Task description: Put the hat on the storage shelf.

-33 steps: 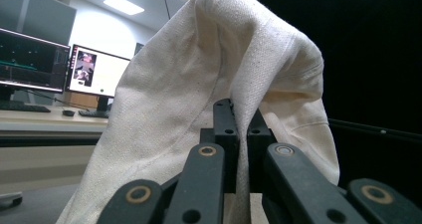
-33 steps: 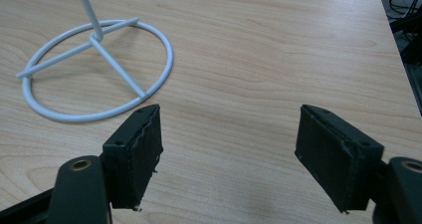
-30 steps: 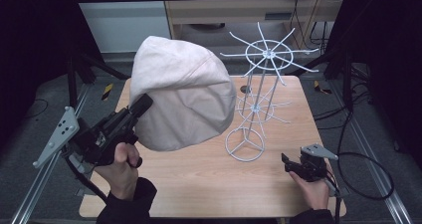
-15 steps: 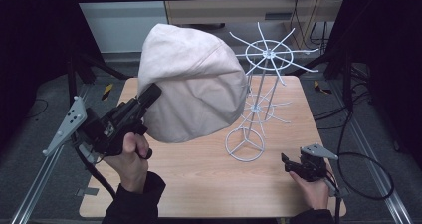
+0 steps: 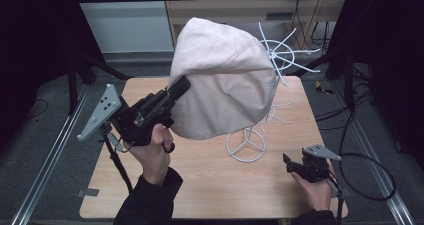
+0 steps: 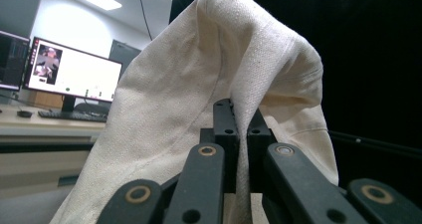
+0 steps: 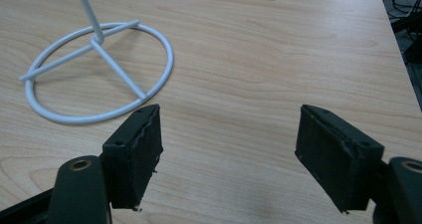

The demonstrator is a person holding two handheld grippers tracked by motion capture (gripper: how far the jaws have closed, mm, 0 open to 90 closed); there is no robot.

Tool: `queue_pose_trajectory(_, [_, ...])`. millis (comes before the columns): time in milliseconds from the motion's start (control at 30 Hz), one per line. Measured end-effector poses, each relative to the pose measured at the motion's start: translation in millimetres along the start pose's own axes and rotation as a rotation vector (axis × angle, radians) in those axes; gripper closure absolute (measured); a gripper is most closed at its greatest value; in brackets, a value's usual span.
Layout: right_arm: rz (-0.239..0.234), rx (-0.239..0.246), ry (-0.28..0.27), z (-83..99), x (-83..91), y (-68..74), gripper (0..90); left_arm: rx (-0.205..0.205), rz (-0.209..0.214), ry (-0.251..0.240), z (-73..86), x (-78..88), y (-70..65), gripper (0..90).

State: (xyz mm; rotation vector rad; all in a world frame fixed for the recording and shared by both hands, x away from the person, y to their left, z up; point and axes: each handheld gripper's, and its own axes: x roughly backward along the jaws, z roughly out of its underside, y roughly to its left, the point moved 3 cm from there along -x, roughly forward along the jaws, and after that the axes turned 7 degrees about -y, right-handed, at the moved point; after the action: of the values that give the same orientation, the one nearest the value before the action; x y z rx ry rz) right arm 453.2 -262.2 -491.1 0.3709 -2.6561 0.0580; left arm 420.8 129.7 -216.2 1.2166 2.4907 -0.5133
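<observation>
Left gripper [image 5: 181, 86] at 9 o'clock of the table [image 5: 210, 185], raised off the surface, jaws clamped on a fold of a beige cloth hat [image 5: 220, 80]. Left gripper view: the 2 jaws pinch the hat [image 6: 199, 94] fabric between them, cloth draping up and over both sides.

Hat hangs in the air above table centre, its far side toward 1 o'clock just beside or against the top spokes of a white wire stand [image 5: 280, 52]; cannot tell if touching. Stand's ring base [image 5: 245, 146] sits on the table below the hat, toward 5 o'clock of centre.

Right gripper [image 5: 290, 164] low at 4 o'clock near the table edge, held in the hand [image 5: 312, 187]. Right gripper view: jaws spread wide, nothing between them, bare wood under them; ring base [image 7: 94, 69] lies at 10 o'clock of the jaws, apart from them.
</observation>
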Motion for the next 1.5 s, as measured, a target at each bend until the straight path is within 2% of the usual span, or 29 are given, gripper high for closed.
queue_pose_trajectory(200, [0.002, -0.001, 0.002, 0.3, 0.0, -0.5, 26.3, -0.006, -0.015, 0.038, 13.6, -1.4, 4.5, 88.0])
queue_pose_trajectory(500, [0.001, -0.001, 0.002, 0.3, 0.2, -0.1, 26.2, 0.02, -0.044, 0.098, 37.8, 6.2, 19.9, 87.7])
queue_pose_trajectory(667, [0.002, 0.002, 0.003, 0.5, 0.0, -0.1, 26.3, 0.021, -0.051, 0.118, 44.1, 10.0, 24.9, 87.5])
queue_pose_trajectory(867, [0.003, 0.005, 0.003, 0.6, -0.2, 0.0, 26.2, -0.014, -0.061, 0.167, 53.0, 13.2, 26.5, 86.7])
queue_pose_trajectory(1333, [0.002, 0.006, 0.003, 0.7, -0.2, 0.0, 26.2, -0.04, -0.081, 0.264, 76.4, 14.6, 33.4, 81.6])
queue_pose_trajectory(1500, [0.003, 0.005, 0.003, 0.9, -0.2, -0.1, 26.2, -0.074, -0.087, 0.308, 86.5, 12.0, 31.8, 78.3])
